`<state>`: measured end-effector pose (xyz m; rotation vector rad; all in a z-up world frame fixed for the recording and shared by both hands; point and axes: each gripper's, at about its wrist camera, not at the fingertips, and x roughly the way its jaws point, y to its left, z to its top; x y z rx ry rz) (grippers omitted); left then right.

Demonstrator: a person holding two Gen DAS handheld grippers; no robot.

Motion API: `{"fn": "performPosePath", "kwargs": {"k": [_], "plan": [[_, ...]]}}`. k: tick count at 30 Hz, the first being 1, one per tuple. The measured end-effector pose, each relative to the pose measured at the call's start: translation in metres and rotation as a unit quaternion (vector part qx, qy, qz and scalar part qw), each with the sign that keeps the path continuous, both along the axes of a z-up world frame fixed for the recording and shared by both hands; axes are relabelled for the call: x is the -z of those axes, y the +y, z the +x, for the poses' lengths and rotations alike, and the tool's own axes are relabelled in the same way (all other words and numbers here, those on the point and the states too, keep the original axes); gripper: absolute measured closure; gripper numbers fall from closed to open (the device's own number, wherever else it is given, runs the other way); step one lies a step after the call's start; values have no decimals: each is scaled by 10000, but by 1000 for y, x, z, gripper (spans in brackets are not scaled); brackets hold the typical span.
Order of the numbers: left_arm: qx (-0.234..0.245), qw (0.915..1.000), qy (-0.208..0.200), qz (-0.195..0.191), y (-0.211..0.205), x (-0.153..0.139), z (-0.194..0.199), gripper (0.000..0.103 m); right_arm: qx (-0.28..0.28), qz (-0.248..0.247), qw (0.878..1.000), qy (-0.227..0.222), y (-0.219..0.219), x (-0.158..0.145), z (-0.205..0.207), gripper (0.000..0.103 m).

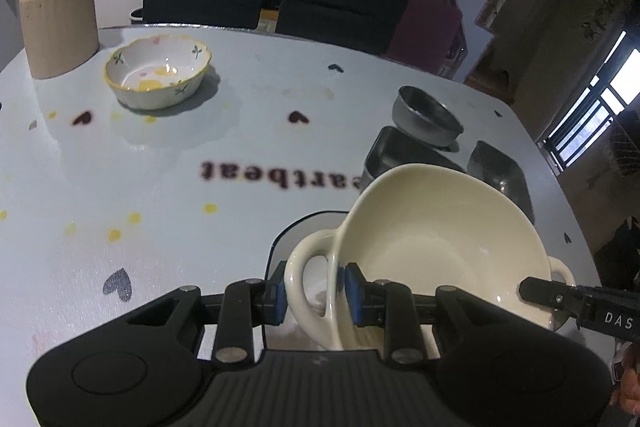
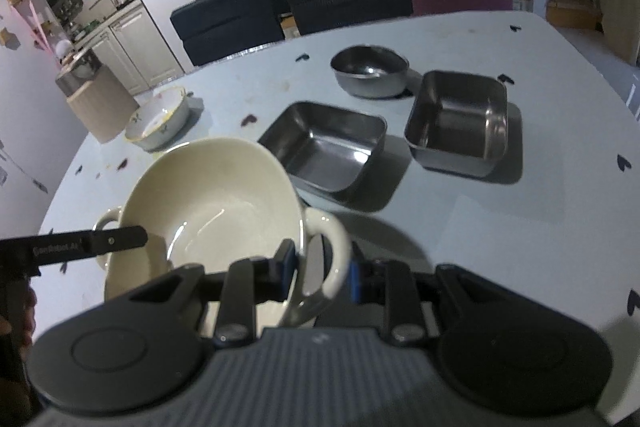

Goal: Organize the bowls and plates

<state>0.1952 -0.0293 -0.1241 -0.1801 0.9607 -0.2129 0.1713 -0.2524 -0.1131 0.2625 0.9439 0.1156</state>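
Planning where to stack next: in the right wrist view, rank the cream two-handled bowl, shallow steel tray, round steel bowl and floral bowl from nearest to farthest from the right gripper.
1. cream two-handled bowl, in the right gripper
2. shallow steel tray, just ahead
3. round steel bowl, behind the tray
4. floral bowl, far left; close to the round bowl in distance

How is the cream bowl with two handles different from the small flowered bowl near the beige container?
The cream bowl is plain, while the flowered bowl has a wavy yellow rim and painted flowers. The cream bowl has loop handles; the flowered bowl has none. The cream bowl is tilted, gripped by both tongs; the flowered bowl sits flat on the table, untouched. Both look empty.
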Motion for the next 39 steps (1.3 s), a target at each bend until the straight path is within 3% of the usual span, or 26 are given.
{"fn": "performPosePath", "kwargs": {"k": [13,39], "plan": [[-218,9991,331,-157,24,23,7,73,-233,-165,9990,346,23,13,19,71],[-121,9980,622,75,18,44,19,70,-294,-397,9958,775,30,30,39,70]]}}
